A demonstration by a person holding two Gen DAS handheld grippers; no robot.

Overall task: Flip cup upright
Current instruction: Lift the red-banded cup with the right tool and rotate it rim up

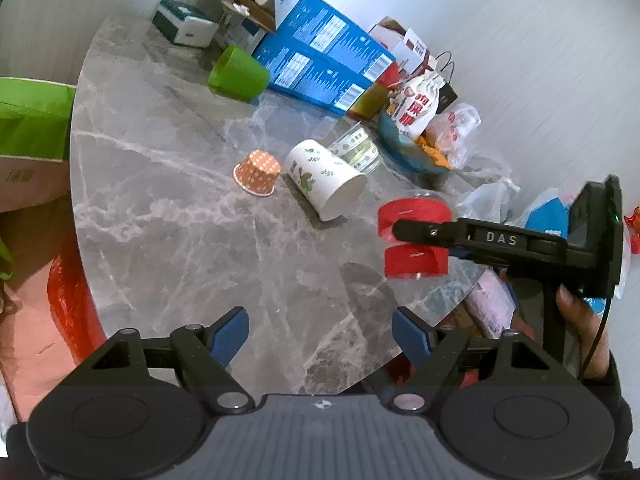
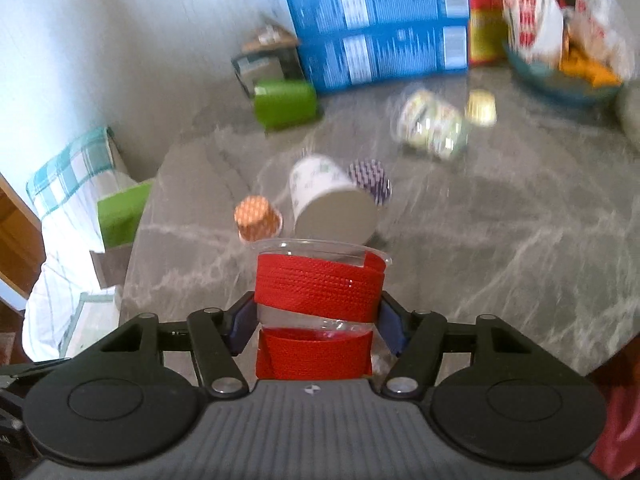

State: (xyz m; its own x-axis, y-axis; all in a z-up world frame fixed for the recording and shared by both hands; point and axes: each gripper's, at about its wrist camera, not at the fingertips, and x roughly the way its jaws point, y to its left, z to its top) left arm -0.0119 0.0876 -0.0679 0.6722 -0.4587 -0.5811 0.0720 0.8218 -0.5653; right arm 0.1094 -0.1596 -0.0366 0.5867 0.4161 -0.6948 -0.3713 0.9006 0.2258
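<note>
Grey marble table (image 1: 168, 216) was seen under both claws. Clear cup with red bands (image 2: 318, 300) was squeezed between the right claw's (image 2: 316, 326) blue pads. Nothing was held by the left claw (image 1: 320, 334), spread wide apart.

Clear cup (image 2: 320, 280) banded red, orange dotted cup (image 1: 258, 172), grey marbled table (image 1: 160, 200)

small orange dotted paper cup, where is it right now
The small orange dotted paper cup sits upside down mid-table, just left of the tipped white leaf-print paper cup in the left wrist view.
</note>
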